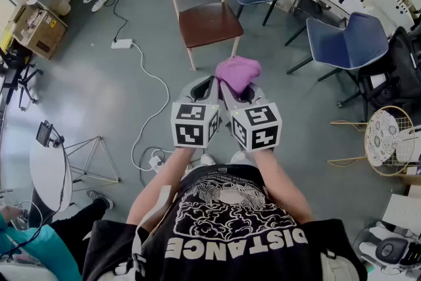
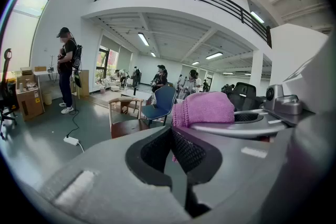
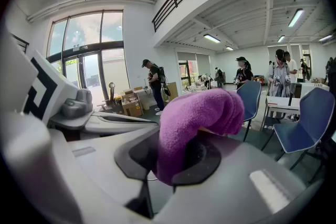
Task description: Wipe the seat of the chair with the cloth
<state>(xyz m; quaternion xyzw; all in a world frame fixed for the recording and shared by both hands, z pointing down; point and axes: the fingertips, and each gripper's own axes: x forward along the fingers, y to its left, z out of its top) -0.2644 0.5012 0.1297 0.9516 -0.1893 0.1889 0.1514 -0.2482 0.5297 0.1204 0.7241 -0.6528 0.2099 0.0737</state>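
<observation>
Pink cloth [image 1: 238,71] was bunched in the grip of your right tongs [image 3: 173,157], your left tongs [image 2: 170,145] closed on nothing just beside them, and the chair's brown seat [image 1: 210,24] lay straight ahead, slightly toward your left.

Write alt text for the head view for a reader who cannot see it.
Seen from above, the person's right gripper holds a purple cloth, beside the shut, empty left gripper. Ahead on the grey floor stands a brown-seated wooden chair.
</observation>
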